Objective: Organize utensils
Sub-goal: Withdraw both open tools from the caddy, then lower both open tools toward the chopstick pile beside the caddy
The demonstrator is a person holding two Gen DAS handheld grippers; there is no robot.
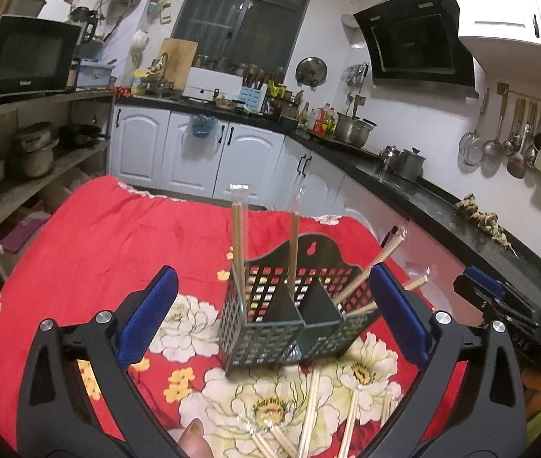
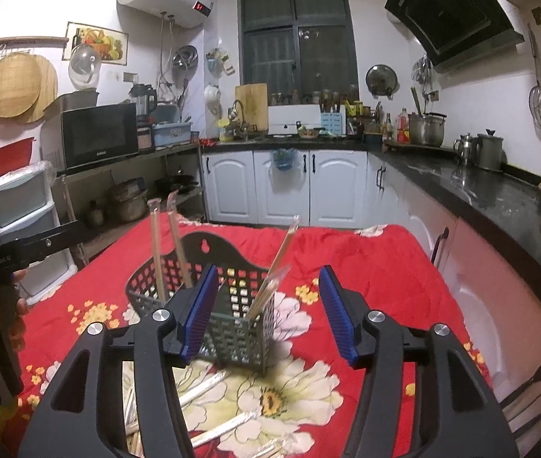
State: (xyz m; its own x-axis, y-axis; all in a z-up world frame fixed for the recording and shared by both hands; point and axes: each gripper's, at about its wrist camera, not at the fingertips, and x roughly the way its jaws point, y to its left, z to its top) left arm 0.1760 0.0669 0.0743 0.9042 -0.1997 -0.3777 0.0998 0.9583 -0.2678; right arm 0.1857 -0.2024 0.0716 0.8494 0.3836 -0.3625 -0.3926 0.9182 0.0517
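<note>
- The left gripper [image 1: 272, 315] has its blue-padded fingers spread wide apart with nothing between them; it hovers over the near part of the table, facing the holder.
- The right gripper [image 2: 268, 315] likewise has its fingers well apart and empty, hanging above the near edge of the table.
- The dark green perforated utensil holder [image 1: 282, 313] stands upright on the red floral tablecloth [image 1: 99, 248], nearer the table's near edge than its far edge, with its tall arched back panel on the far side.
- A divider splits the holder into compartments.
- Two wrapped chopstick pairs [image 1: 238, 236] stand nearly upright in the left compartment; further wrapped pairs [image 1: 369, 271] lean out to the right from the right compartment.
- Loose wrapped chopsticks [image 1: 310, 412] lie scattered flat on the cloth at the near edge, just in front of the holder and below both grippers.
- In the right wrist view, the same loose bundle [image 2: 209, 385] lies on the white flower print beside the holder's front corner.
</note>
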